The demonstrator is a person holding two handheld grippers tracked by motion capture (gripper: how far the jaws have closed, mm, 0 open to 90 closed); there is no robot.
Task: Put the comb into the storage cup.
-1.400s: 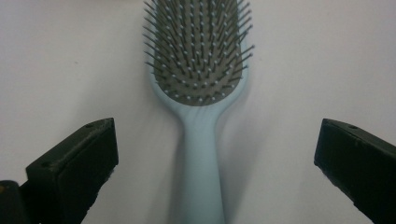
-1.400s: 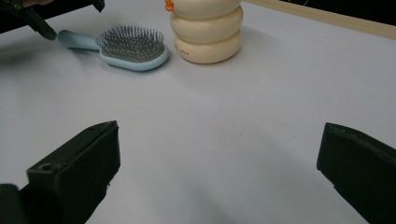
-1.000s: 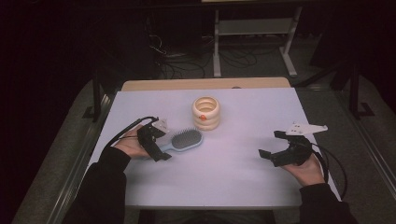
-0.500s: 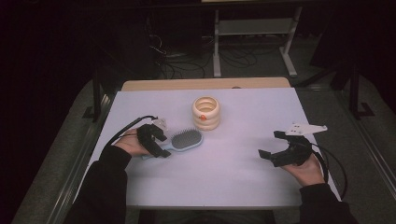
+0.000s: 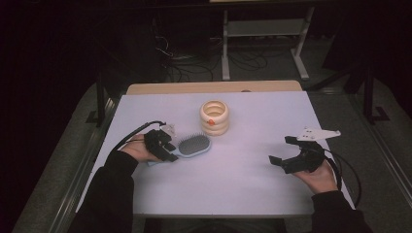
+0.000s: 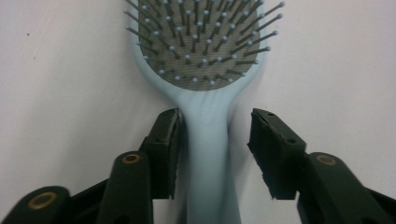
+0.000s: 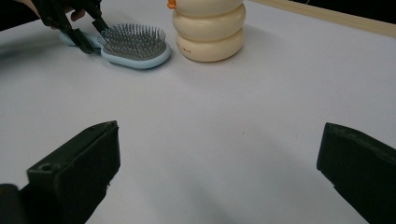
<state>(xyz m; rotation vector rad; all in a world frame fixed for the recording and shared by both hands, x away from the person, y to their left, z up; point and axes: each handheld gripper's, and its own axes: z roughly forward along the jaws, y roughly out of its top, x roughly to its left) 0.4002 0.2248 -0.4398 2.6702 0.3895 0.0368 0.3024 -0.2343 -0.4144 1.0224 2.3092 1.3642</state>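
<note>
Pale blue plastic brush [image 6: 205, 107] lies flat on the white table [image 5: 252, 194], bristles up, left of centre. Oval head, dark grey pad, thin pins with small ball tips, grey-blue. Handle is narrow and smooth, same pale blue, and widens into the head. In the high view the head points right, toward the middle of the table, and the handle runs back under the left gripper [image 5: 167, 150].

Left gripper [image 6: 215, 144] straddles the handle just below the head. Its jaws have just been closing, handle between them. In the left gripper view one pad [image 6: 170, 149] touches the handle's side, the other stands just off it with a strip of table showing between. Not clamped yet.

Right gripper [image 5: 282, 151] is well apart from the brush, near the table's right edge, jaws wide apart, nothing between them. Right gripper view looks along the table at the brush [image 7: 133, 46] and left gripper [image 7: 81, 30] far off.

Cream ringed pot [image 5: 214, 118], three stacked bulges, small orange mark on the side, stands just beyond the brush head, near but not touching.
</note>
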